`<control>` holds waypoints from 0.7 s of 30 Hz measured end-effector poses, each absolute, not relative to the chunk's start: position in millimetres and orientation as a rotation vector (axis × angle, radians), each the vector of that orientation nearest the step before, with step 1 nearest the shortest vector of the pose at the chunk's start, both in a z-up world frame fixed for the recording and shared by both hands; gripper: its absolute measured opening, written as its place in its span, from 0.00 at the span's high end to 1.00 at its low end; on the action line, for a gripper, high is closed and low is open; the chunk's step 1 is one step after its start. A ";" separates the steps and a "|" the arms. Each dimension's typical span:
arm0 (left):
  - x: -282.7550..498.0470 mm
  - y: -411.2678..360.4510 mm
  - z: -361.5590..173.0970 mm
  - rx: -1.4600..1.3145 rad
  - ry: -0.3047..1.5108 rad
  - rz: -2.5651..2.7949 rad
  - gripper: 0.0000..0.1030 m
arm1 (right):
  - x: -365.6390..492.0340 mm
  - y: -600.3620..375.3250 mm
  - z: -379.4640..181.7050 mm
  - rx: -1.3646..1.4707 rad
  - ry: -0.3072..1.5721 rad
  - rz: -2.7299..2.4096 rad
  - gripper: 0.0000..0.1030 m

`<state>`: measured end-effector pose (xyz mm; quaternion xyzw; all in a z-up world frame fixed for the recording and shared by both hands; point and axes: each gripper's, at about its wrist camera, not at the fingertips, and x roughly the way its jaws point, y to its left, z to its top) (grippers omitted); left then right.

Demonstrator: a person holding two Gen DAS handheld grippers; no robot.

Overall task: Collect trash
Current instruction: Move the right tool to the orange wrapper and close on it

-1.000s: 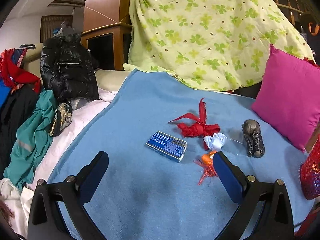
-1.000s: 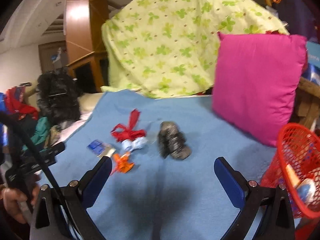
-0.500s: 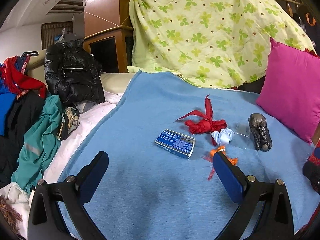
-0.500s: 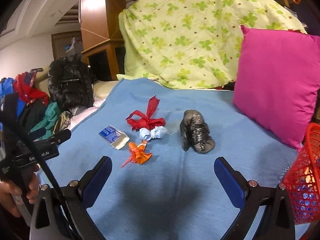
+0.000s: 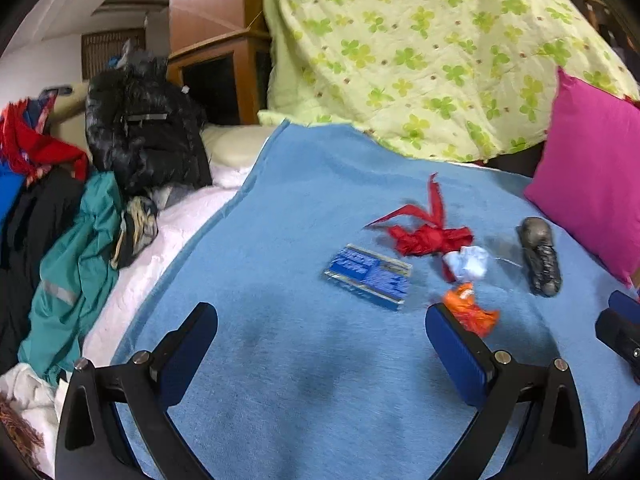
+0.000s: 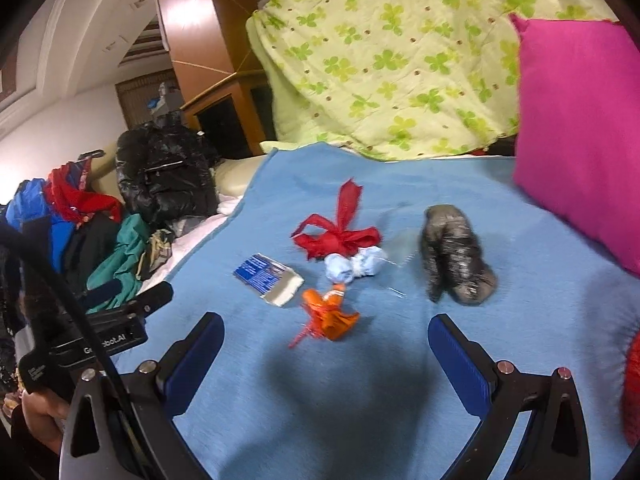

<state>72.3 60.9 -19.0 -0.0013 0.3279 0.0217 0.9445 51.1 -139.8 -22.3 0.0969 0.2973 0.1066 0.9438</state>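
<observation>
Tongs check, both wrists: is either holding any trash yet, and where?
Nothing held. Left tongs and right tongs are open over the blue blanket, short of the orange wrapper.

Left gripper (image 5: 322, 338) and right gripper (image 6: 326, 346), jaws spread wide (nothing between them), 2 side by side.

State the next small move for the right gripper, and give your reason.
Probably ease the open right gripper forward and down over the orange wrapper: it is the nearest trash on the blue blanket, roughly centred ahead of the jaws, and nothing is held yet.
</observation>
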 end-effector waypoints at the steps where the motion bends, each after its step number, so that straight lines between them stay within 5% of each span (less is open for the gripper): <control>1: 76.3 64.5 -21.2 -0.010 0.677 0.052 0.00 | 57.7 -137.2 -24.1 0.198 0.611 0.227 0.00; 5: 96.8 84.8 -31.3 -0.048 0.717 0.107 0.00 | 81.8 -129.2 -35.8 0.224 0.648 0.272 0.04; 9: 110.3 95.6 -39.0 -0.109 0.751 0.099 0.00 | 112.3 -116.5 -51.6 0.203 0.707 0.285 0.26; 13: 118.1 95.3 -45.2 -0.105 0.772 0.118 0.00 | 141.2 -108.4 -75.1 0.180 0.773 0.276 0.31; 15: 123.3 90.9 -47.4 -0.091 0.774 0.119 0.00 | 152.0 -104.8 -85.7 0.170 0.808 0.268 0.45; 18: 131.7 87.5 -50.1 -0.087 0.780 0.120 0.00 | 166.1 -104.6 -99.8 0.186 0.854 0.242 0.49; 21: 142.7 83.8 -52.9 -0.105 0.784 0.111 0.00 | 176.3 -104.9 -112.4 0.203 0.906 0.235 0.64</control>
